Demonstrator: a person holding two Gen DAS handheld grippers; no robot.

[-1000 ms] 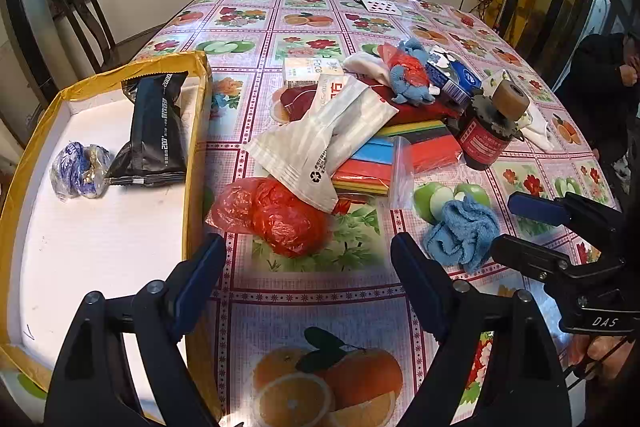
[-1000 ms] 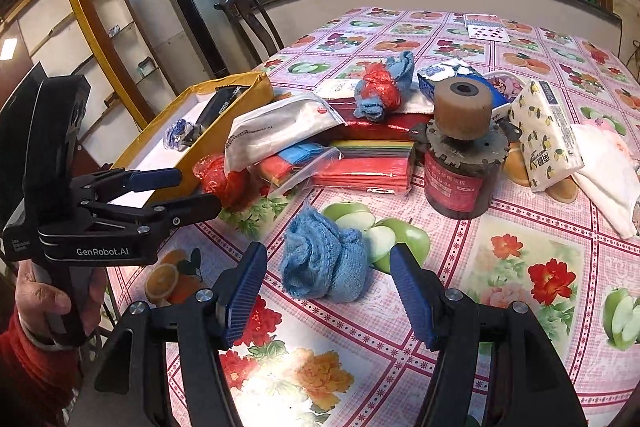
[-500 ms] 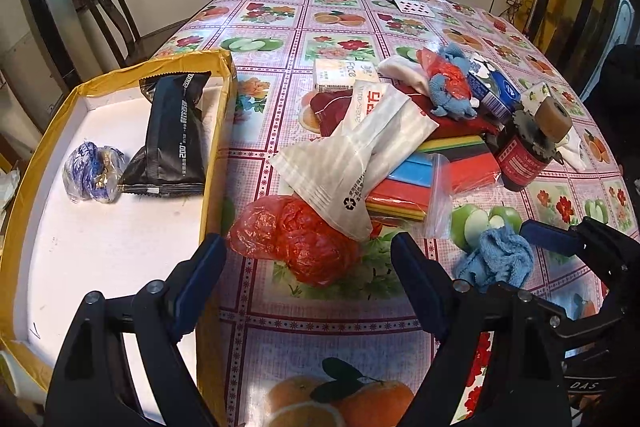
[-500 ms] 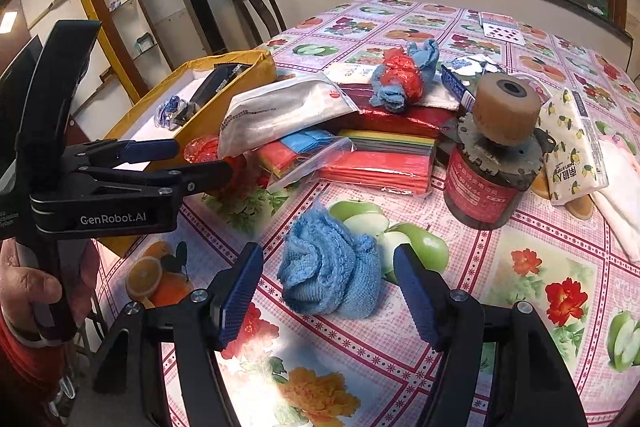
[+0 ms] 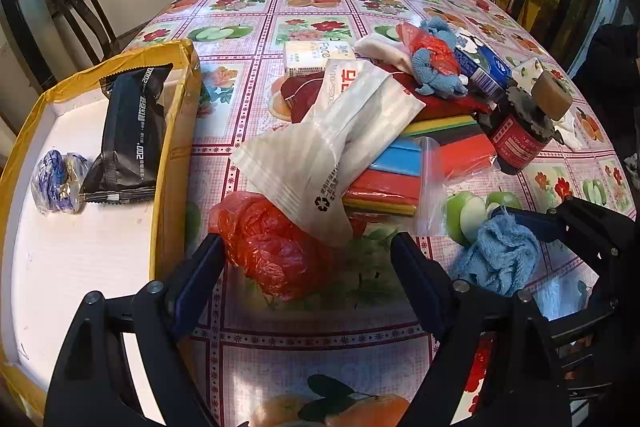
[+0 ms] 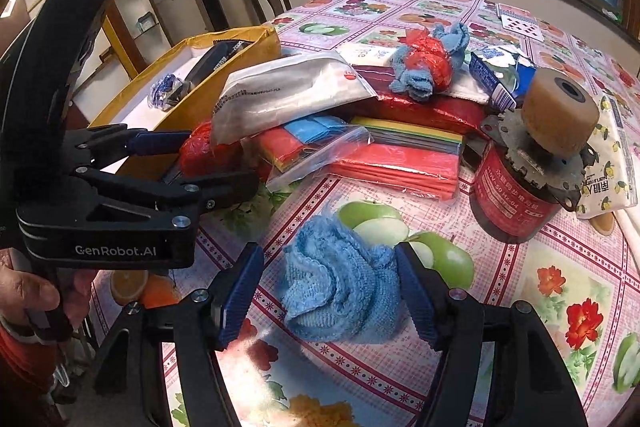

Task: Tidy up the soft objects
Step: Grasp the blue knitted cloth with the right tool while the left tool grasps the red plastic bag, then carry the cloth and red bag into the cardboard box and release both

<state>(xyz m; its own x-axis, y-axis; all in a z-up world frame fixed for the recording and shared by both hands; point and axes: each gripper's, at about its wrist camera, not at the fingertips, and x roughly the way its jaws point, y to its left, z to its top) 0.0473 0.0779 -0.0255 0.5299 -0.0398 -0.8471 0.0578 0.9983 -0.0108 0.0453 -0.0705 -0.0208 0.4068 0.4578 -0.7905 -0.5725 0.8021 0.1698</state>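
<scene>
the right gripper (image 6: pixel 328 287) is spread wide around a crumpled blue knitted cloth (image 6: pixel 340 291) lying near the table's (image 5: pixel 304 343) near edge; its right finger touches the cloth's side, the left finger stands just clear, and nothing is clamped. the left gripper (image 5: pixel 308 267) is likewise wide apart and holds nothing, its fingers on either side of a crumpled red plastic bag (image 5: pixel 272 251) on the floral tablecloth, just beside the yellow-rimmed tray (image 5: pixel 172 163) at the table's left edge. in that tray lie a black wipes pack (image 5: pixel 130 131) and a small blue-patterned bundle (image 5: pixel 58 181). a white striped pouch (image 5: pixel 332 151) leans over the red bag and onto a bagged stack of coloured sheets (image 5: pixel 404 171). behind these, toward the table's middle, a blue and red cloth bundle (image 5: pixel 436 63) sits on the heap. a red can (image 6: pixel 516 199) topped by a brown roll stands to the right of the sheets.
</scene>
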